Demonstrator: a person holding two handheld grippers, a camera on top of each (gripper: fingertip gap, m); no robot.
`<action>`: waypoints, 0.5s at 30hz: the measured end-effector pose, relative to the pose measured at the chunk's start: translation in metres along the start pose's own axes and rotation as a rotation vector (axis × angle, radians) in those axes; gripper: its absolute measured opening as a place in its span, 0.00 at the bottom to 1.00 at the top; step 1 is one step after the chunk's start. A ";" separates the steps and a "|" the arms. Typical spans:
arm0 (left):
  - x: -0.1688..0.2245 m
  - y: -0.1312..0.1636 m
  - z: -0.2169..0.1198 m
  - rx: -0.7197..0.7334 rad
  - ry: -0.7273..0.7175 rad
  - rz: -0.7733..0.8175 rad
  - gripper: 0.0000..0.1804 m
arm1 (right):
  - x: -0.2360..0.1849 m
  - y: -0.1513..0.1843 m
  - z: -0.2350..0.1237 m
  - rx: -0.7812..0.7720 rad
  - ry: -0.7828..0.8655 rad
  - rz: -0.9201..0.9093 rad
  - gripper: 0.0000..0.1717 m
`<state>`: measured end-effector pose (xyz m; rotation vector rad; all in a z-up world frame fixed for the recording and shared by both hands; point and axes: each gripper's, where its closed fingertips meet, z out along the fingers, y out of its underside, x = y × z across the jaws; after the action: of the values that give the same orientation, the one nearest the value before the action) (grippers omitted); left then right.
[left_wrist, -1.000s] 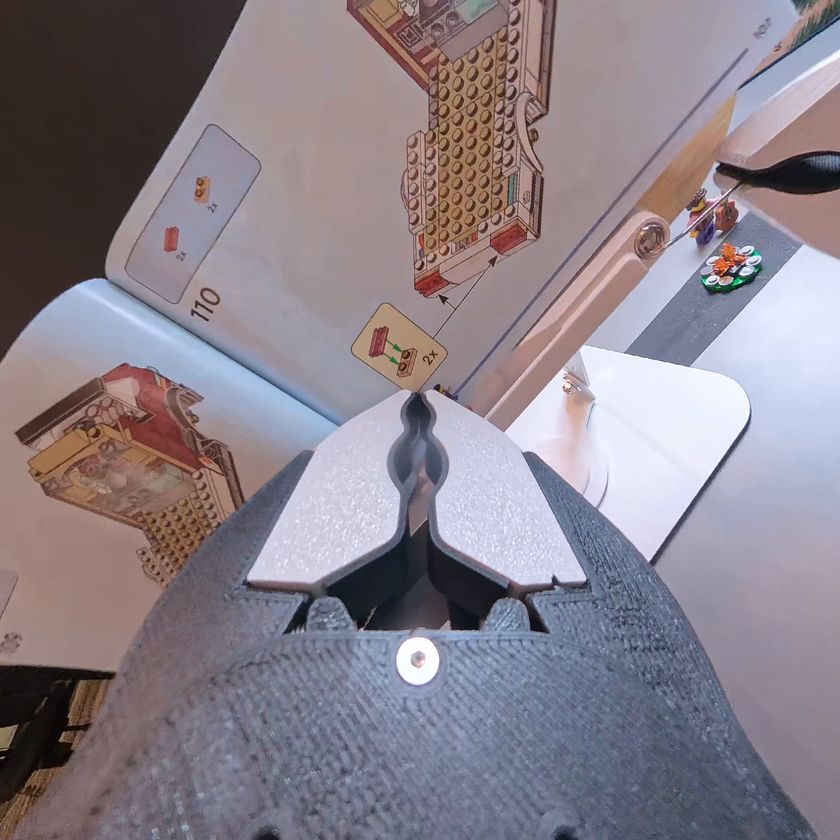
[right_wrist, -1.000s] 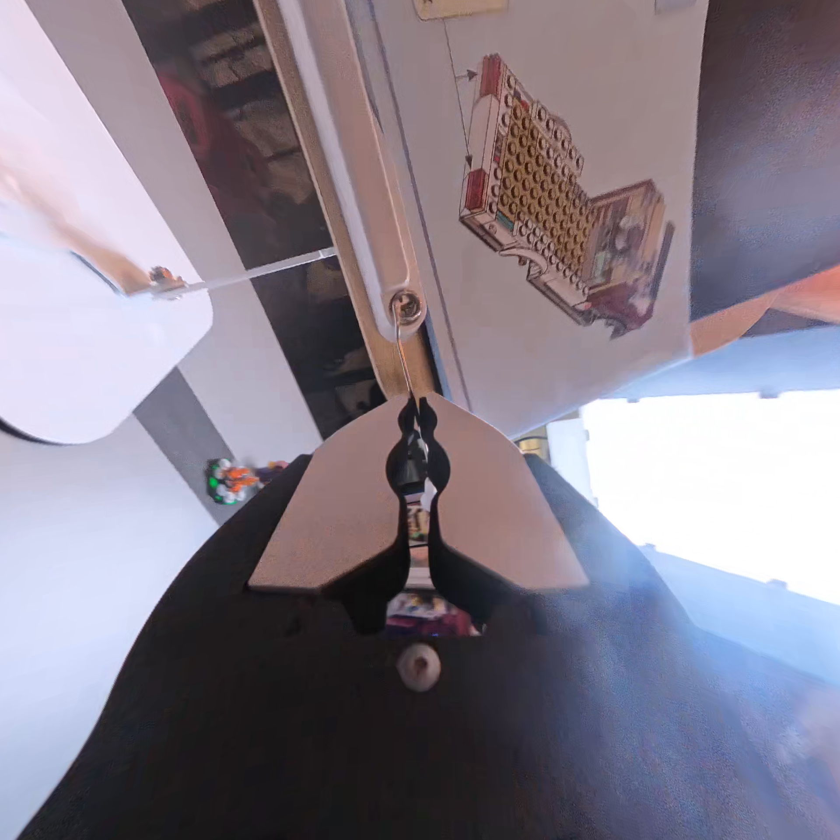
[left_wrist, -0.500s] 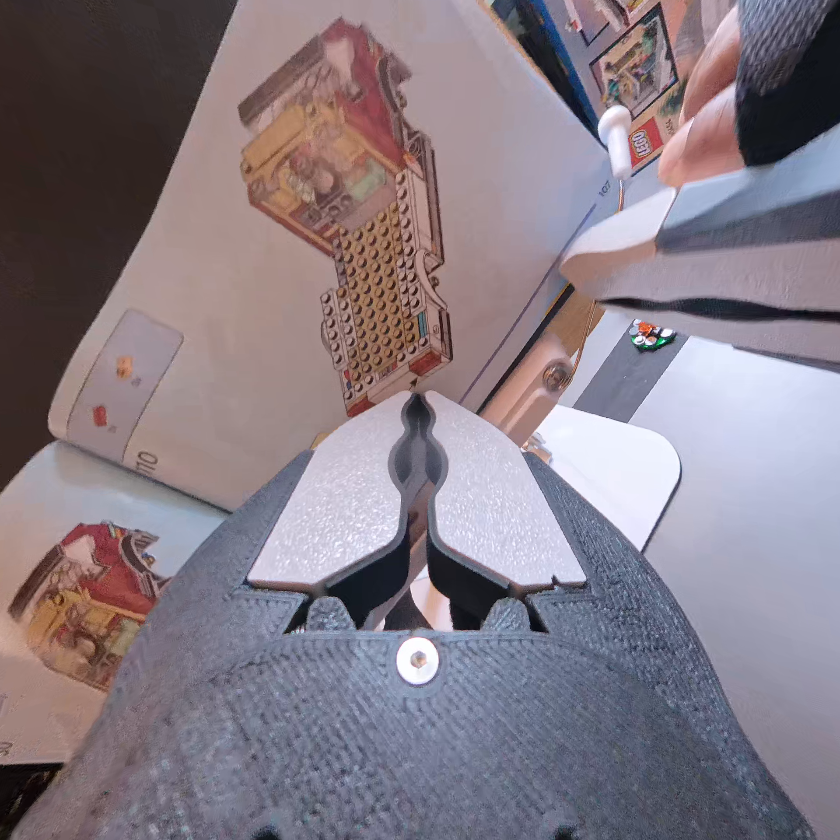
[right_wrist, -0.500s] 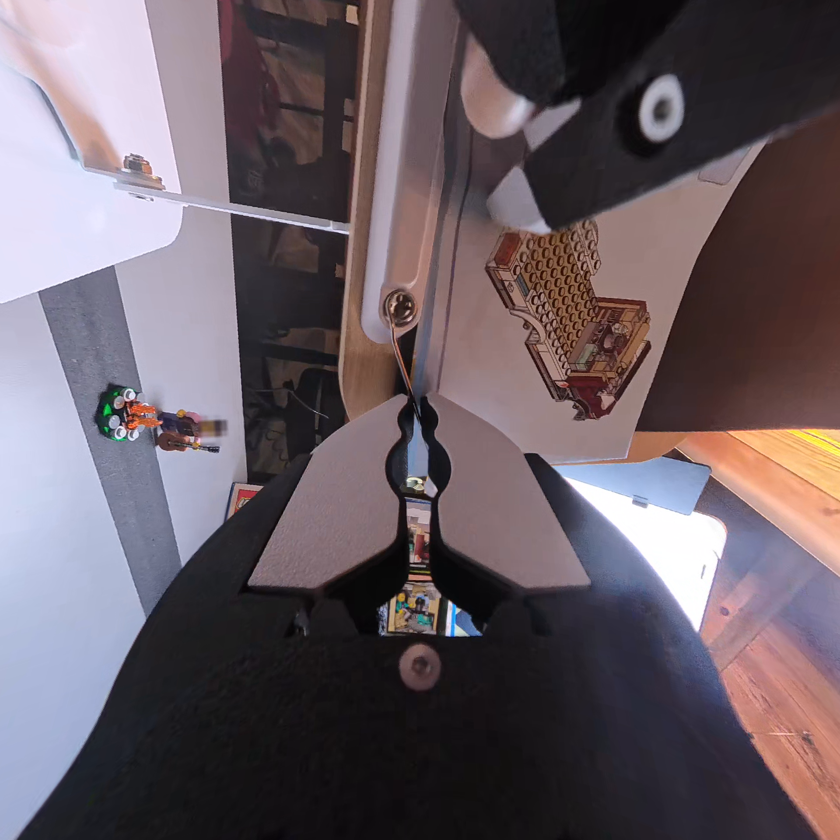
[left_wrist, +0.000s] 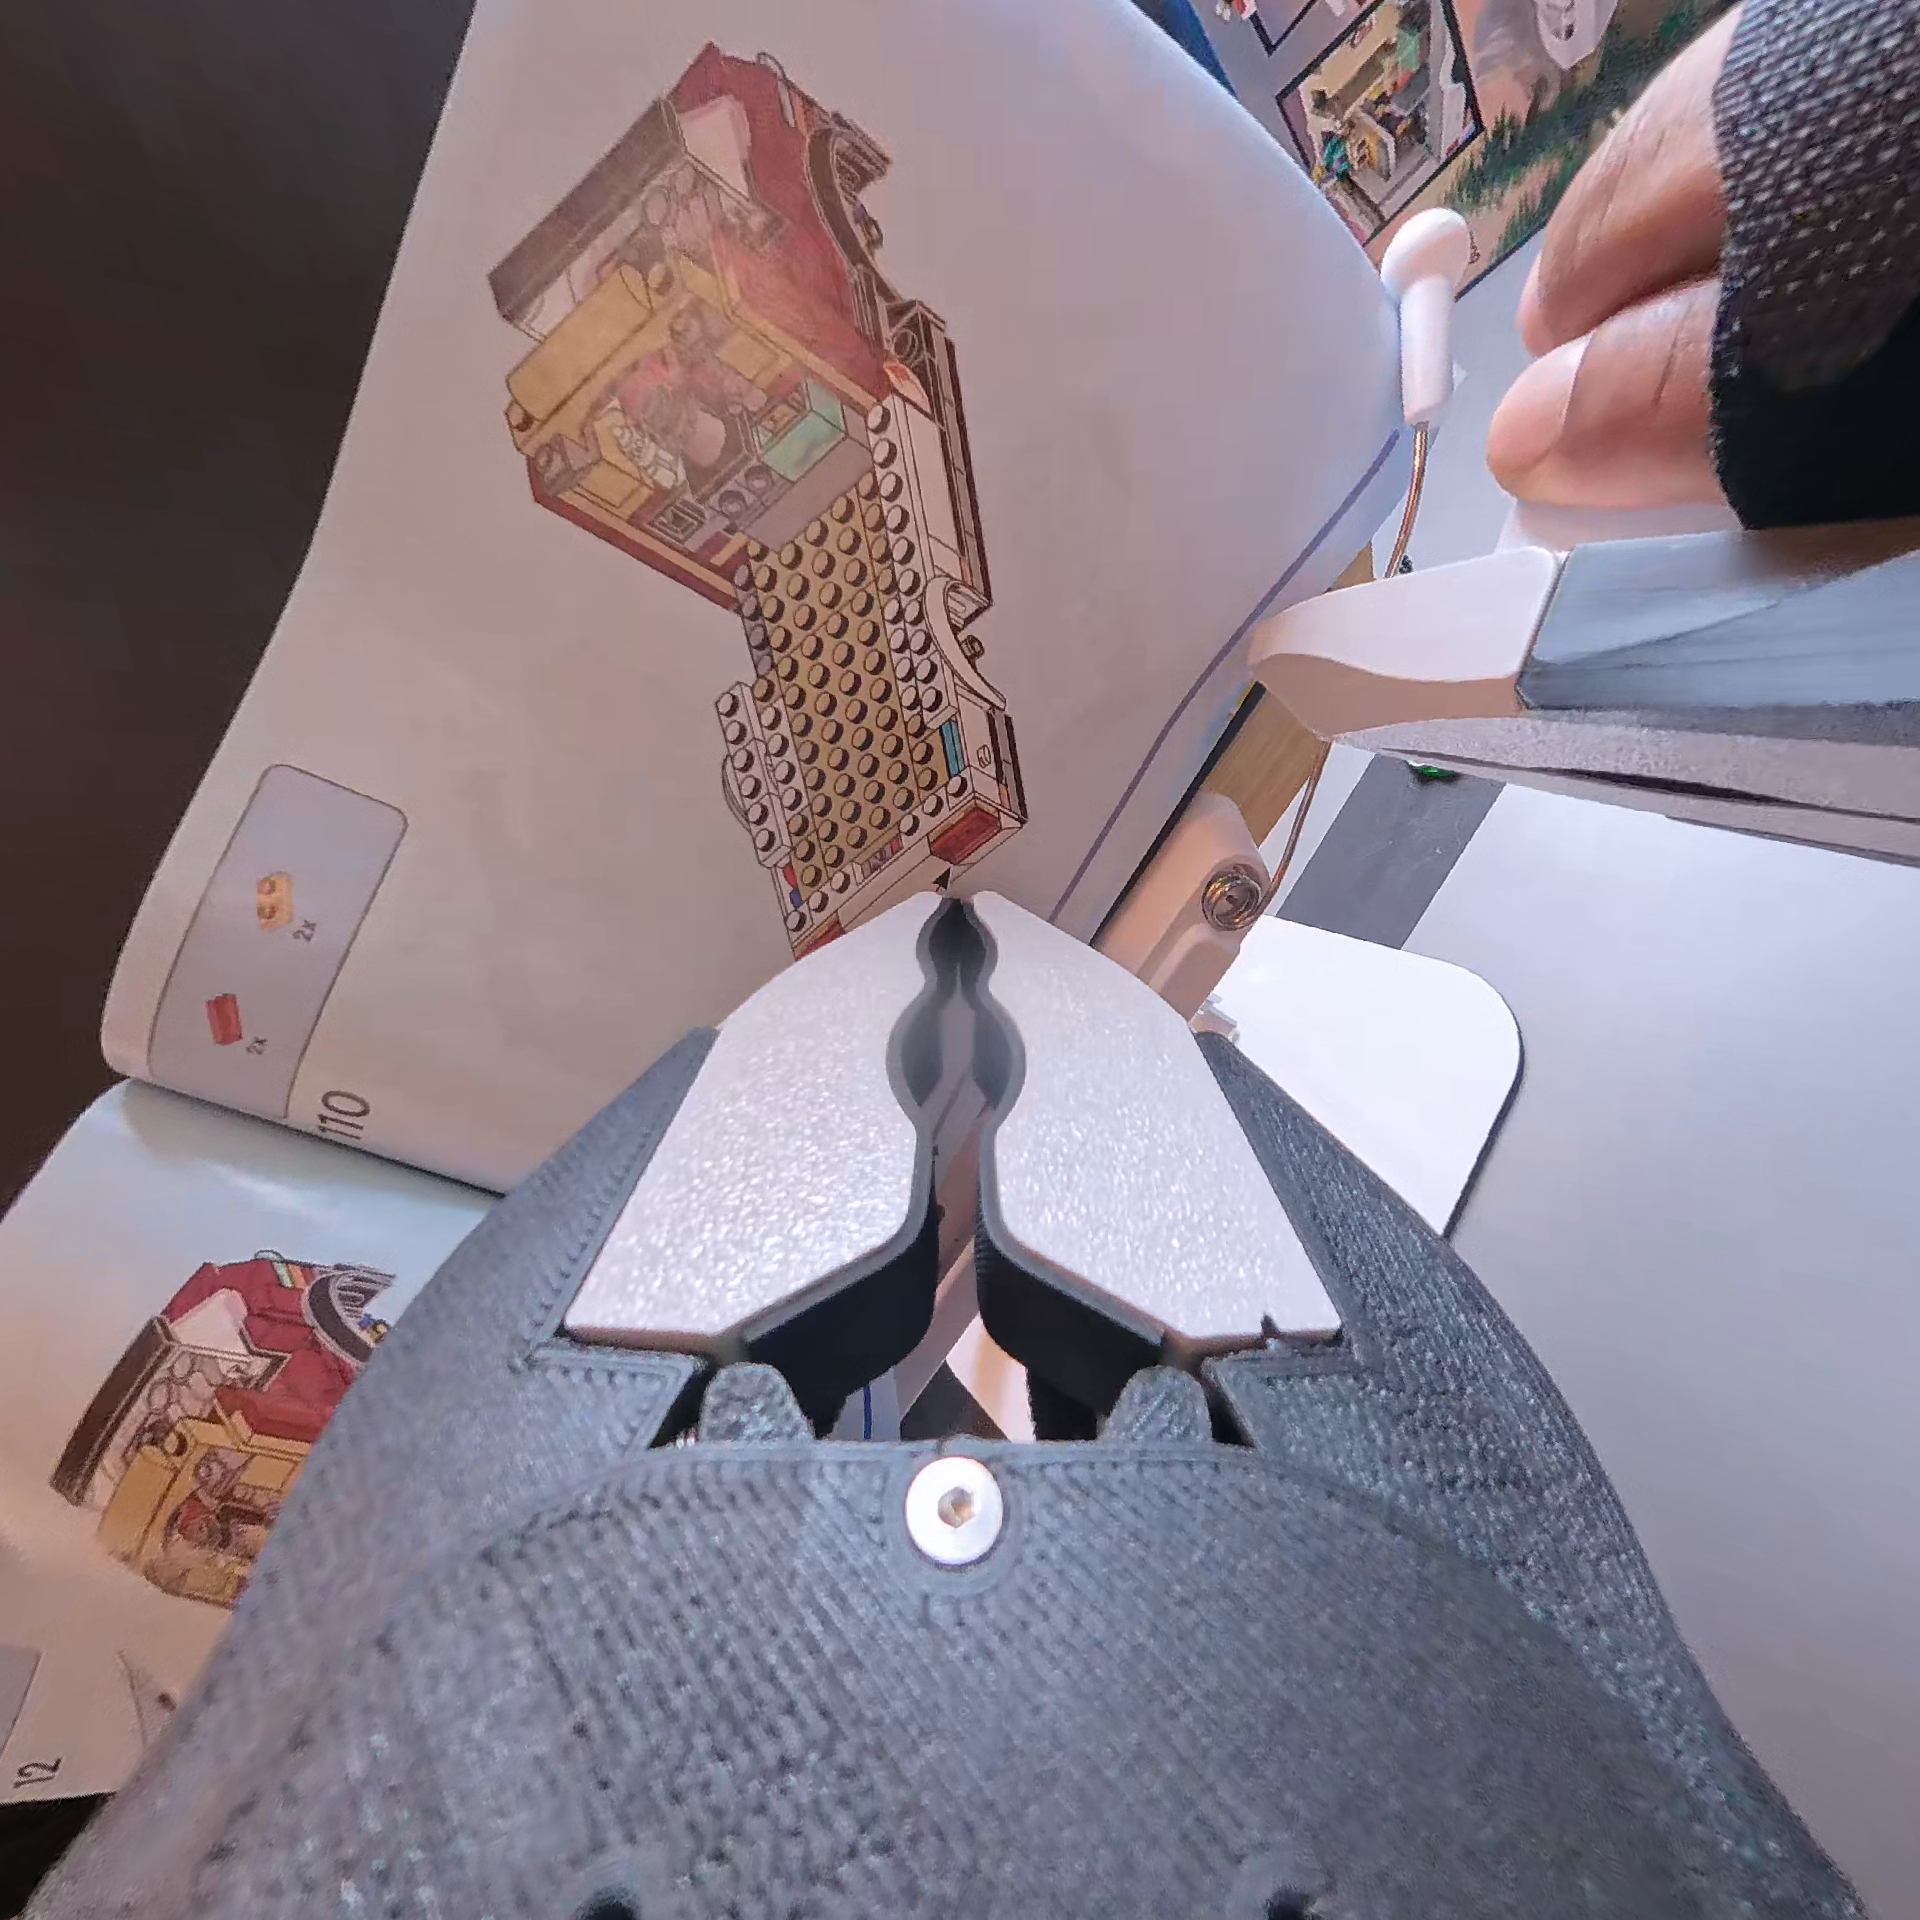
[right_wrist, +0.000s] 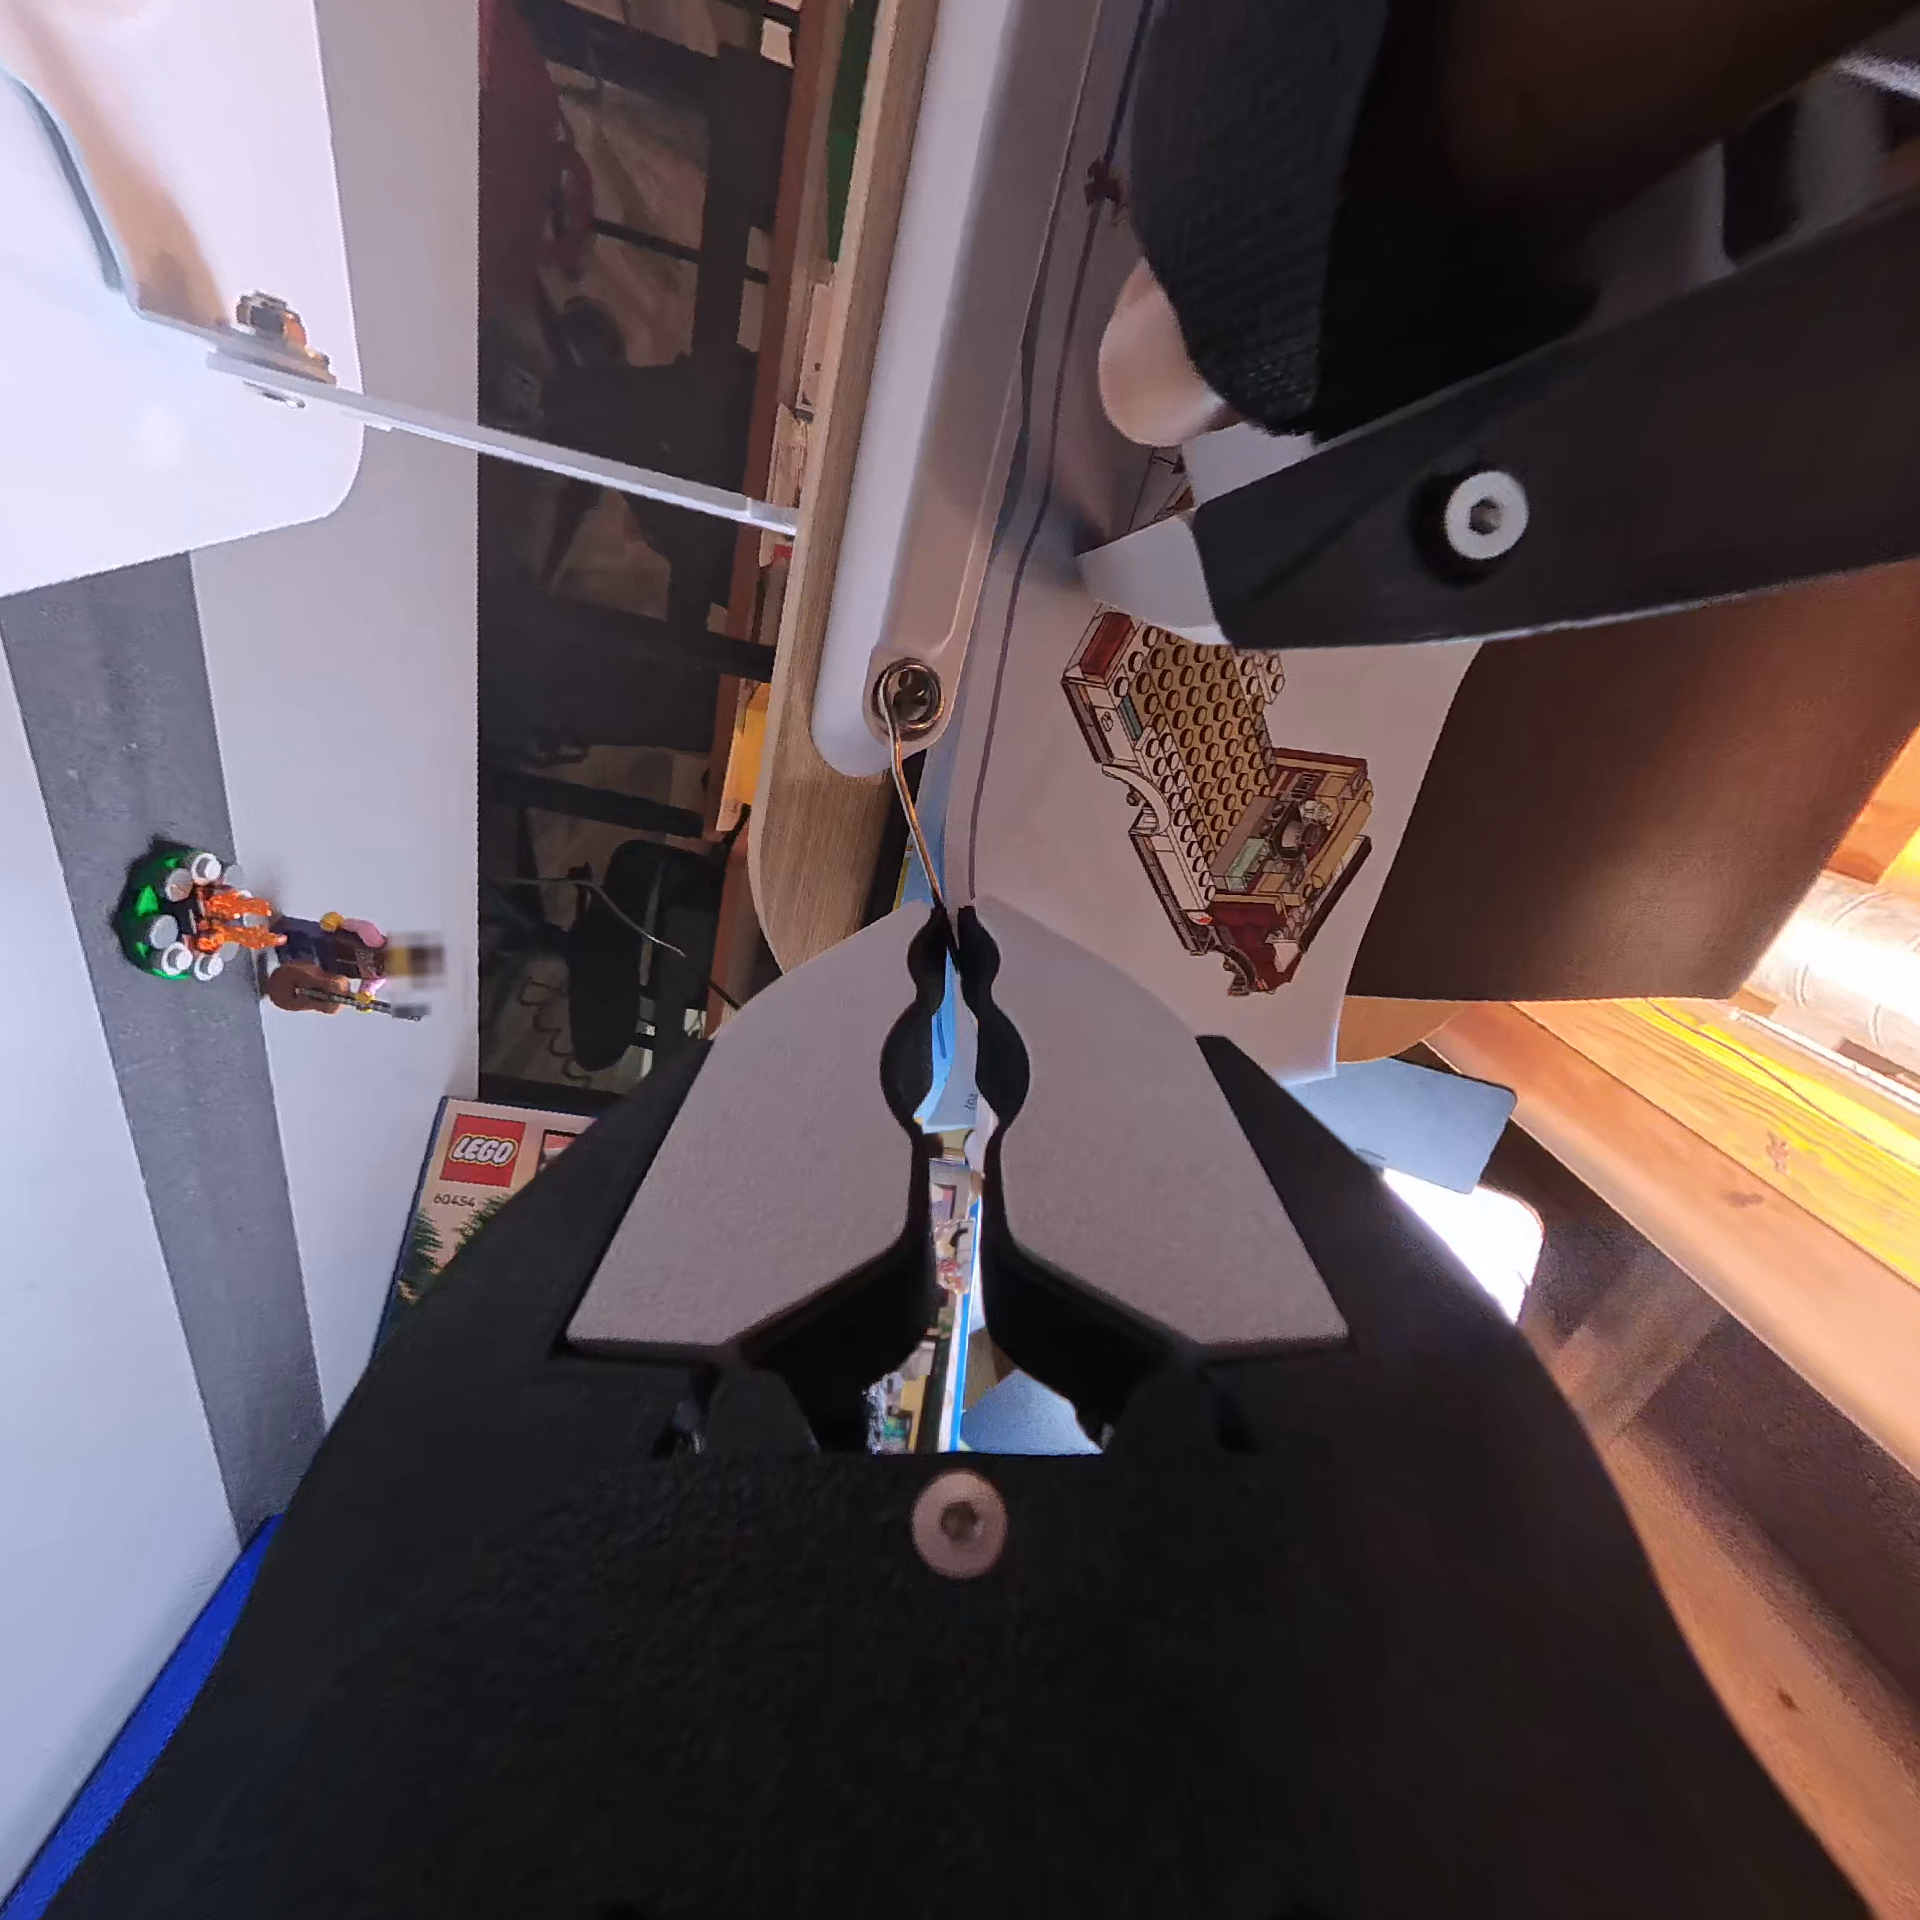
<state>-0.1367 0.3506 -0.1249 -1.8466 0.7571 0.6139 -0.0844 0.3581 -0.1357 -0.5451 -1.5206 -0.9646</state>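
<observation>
Since a second ago your right gripper (left_wrist: 1273, 655) has swung into the left wrist view and now reaches in from the right, with your hand (left_wrist: 1621, 343) above it; the booklet page (left_wrist: 644, 644) has lifted and curls more upright than before. The wire page holder (right_wrist: 914, 821) has stayed between your right gripper's (right_wrist: 956, 920) fingertips.

Your left gripper (left_wrist: 954, 909) has its jaws pressed together at the very bottom of that upright page, right under the printed brick model. The tips meet the paper's lower edge, but you cannot tell whether a sheet is pinched between them.

Your right gripper is clamped on the thin metal wire that runs down from the pivot screw (right_wrist: 909, 694) of the white book stand (left_wrist: 1382, 1049). The wire enters the jaws at the tips; the white cap (left_wrist: 1429, 301) at its free end shows in the left wrist view, just beside your fingers.

The stand's wooden board (right_wrist: 800, 852) sits behind the booklet. On the grey strip (right_wrist: 156, 1143) of the table, well apart, stand a small green toy piece (right_wrist: 171, 914) and a toy figure with a guitar (right_wrist: 332, 961).
</observation>
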 end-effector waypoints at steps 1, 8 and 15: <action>0.000 0.000 0.000 -0.007 -0.003 -0.003 0.00 | 0.001 0.000 -0.001 -0.002 0.008 0.018 0.02; -0.001 -0.001 0.003 -0.052 -0.005 -0.016 0.00 | 0.002 0.001 -0.010 -0.003 0.060 0.042 0.01; 0.000 0.000 0.001 -0.030 0.010 -0.003 0.00 | 0.008 0.002 -0.002 0.033 0.055 -0.087 0.03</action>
<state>-0.1365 0.3514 -0.1250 -1.8794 0.7546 0.6178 -0.0832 0.3555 -0.1272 -0.4286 -1.5180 -1.0113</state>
